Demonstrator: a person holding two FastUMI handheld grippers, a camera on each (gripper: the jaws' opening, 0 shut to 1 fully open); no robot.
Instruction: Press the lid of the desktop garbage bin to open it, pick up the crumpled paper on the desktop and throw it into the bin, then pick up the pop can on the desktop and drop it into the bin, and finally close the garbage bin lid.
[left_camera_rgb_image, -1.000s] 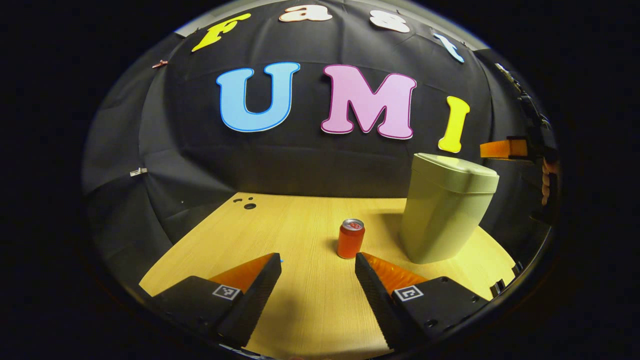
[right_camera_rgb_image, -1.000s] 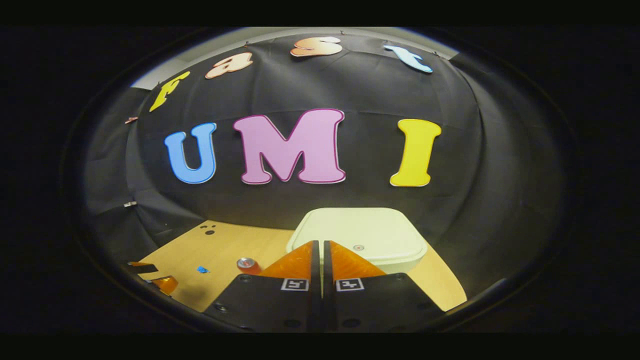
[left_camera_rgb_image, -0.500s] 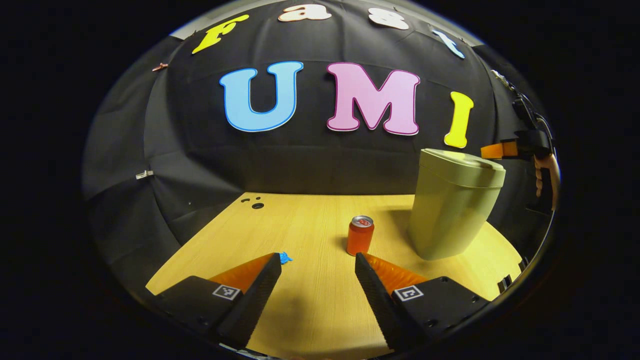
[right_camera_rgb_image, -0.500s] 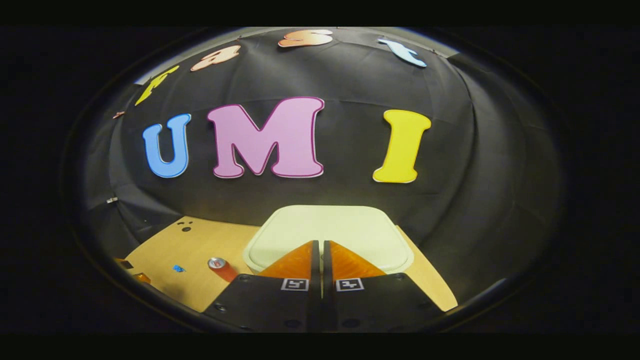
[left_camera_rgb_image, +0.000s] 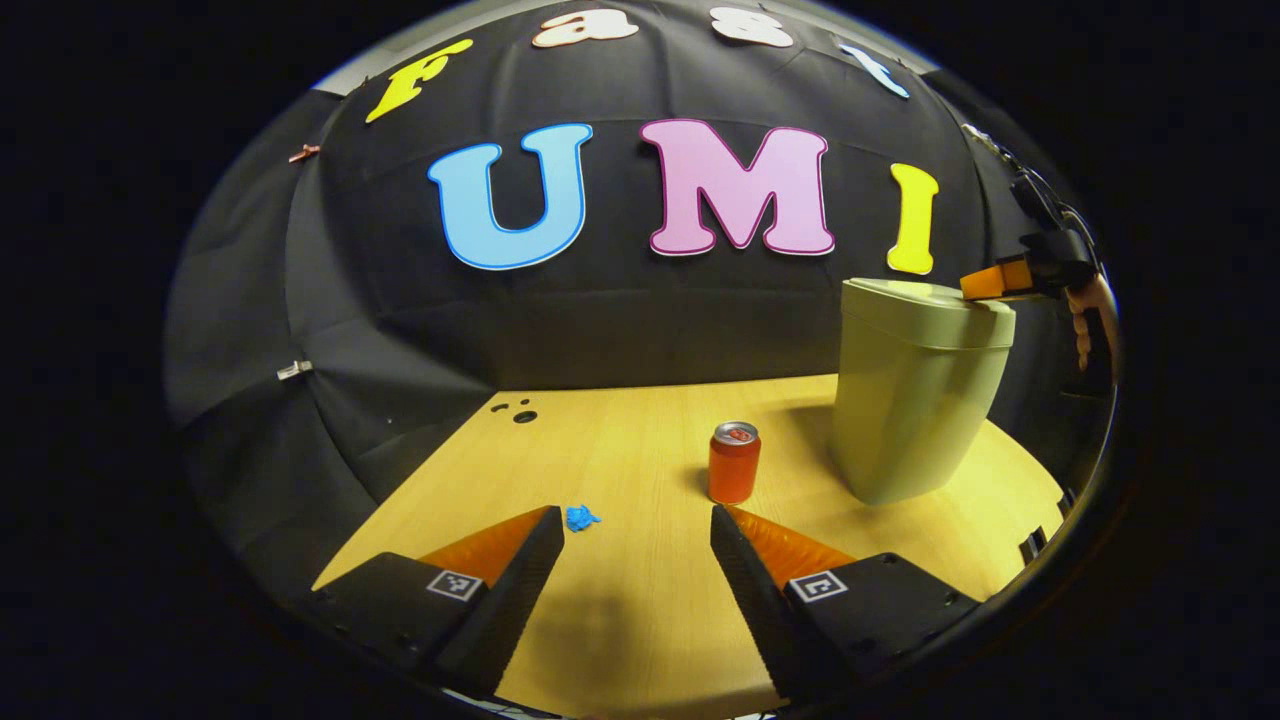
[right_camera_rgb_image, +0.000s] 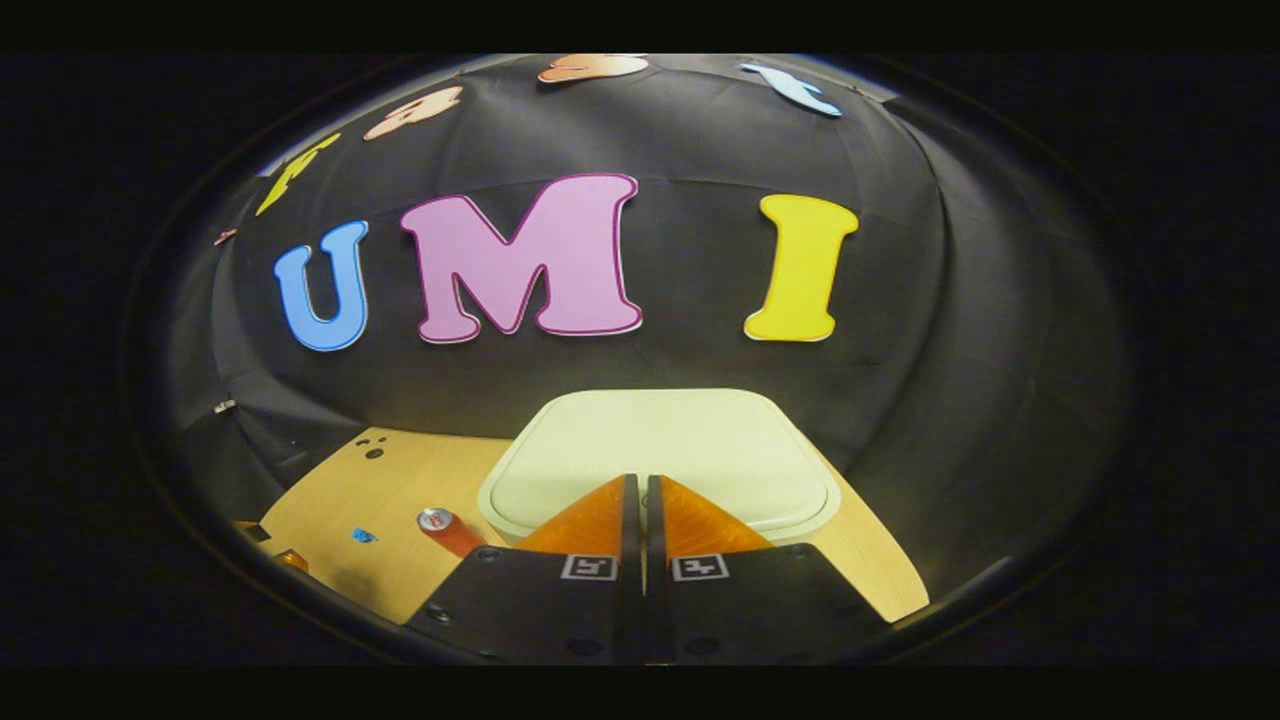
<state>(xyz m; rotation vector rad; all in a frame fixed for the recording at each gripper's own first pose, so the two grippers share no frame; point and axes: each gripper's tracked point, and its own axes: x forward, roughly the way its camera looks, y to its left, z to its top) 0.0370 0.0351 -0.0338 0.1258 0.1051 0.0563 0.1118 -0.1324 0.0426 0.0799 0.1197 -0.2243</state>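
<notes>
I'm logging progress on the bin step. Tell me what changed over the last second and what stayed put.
The right tongs, shut, have moved in over the bin lid; in the left gripper view their tips now reach the lid's edge. The left tongs drew back a little, open, uncovering the blue crumpled paper. Nothing was grasped or released. Lid closed; pop can upright, bin and paper unmoved.
</notes>
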